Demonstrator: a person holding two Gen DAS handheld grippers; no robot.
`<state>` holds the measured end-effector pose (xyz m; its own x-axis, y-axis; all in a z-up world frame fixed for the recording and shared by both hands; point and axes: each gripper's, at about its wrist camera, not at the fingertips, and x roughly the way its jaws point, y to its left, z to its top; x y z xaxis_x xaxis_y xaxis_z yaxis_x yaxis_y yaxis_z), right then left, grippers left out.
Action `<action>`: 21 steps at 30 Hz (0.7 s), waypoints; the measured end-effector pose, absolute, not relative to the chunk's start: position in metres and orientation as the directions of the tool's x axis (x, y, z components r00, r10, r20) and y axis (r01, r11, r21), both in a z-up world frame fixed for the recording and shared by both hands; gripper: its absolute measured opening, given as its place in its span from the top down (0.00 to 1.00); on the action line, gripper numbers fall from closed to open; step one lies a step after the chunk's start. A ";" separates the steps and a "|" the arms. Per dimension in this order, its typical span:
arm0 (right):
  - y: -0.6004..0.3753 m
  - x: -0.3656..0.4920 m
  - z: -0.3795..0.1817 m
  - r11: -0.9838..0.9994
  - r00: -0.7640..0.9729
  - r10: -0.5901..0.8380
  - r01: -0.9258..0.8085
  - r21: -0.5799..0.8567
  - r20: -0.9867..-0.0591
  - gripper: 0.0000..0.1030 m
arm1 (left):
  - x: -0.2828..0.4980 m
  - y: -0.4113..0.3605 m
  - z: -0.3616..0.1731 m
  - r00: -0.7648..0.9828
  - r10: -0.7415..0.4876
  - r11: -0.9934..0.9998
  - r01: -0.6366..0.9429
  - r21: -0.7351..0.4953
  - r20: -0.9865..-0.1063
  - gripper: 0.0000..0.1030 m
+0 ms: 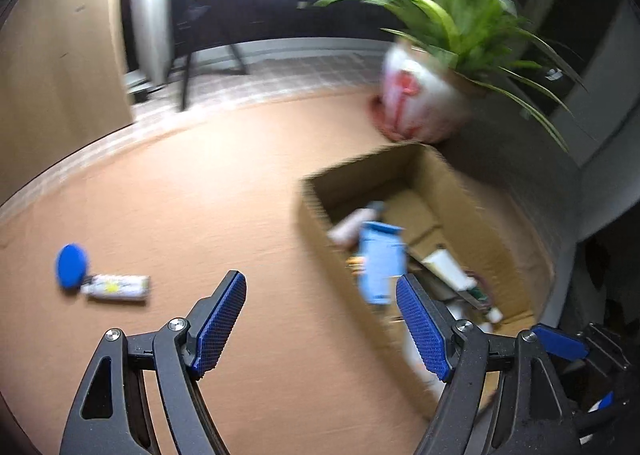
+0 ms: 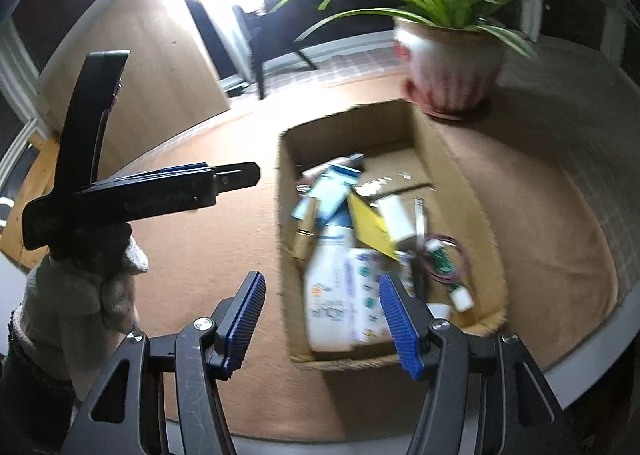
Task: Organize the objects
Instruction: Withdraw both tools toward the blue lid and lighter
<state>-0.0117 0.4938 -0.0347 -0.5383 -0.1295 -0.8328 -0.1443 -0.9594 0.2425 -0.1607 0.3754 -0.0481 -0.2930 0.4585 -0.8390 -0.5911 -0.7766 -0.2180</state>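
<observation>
Between deposits: both claws, left gripper [image 1: 320, 329] and right gripper [image 2: 322, 325], gape empty beside filled brown cardboard box [image 1: 486, 215]; next, fetch white tube [image 1: 116, 287] and round blue disc [image 1: 71, 265].

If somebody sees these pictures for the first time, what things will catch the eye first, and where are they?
First comes the open cardboard box, right of centre on the brown table, crammed with bottles, packets and a tube. Behind it stands a green potted plant in a white and red pot. Far left on the table, seen from the left wrist, a blue round object and a small white tube lie outside the box.
</observation>
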 end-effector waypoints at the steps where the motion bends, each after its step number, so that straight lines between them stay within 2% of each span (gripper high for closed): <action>1: 0.489 -0.016 -0.035 -0.961 -0.538 -0.137 -0.132 0.243 -0.832 0.46 | -0.167 0.364 -0.050 -0.300 0.447 -0.791 -0.573 -0.215 -0.843 0.22; 13: 0.419 -0.096 -0.044 -0.967 -0.486 -0.242 0.052 0.248 -0.840 0.46 | -0.264 0.228 -0.091 -0.328 0.272 -0.938 -0.299 -0.174 -0.905 0.22; 18: 0.393 -0.133 -0.057 -0.959 -0.440 -0.281 0.098 0.265 -0.853 0.46 | -0.305 0.194 -0.104 -0.320 0.218 -0.965 -0.212 -0.155 -0.922 0.22; 21: 0.378 -0.155 -0.064 -0.959 -0.425 -0.283 0.111 0.261 -0.860 0.46 | -0.323 0.193 -0.116 -0.286 0.206 -0.966 -0.211 -0.148 -0.936 0.22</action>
<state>-0.1550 0.3784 -0.0635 -0.4252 -0.2834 -0.8596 0.1106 -0.9589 0.2615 -0.3228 0.1928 -0.1159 -0.2857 0.2058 -0.9360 -0.2109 -0.9662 -0.1481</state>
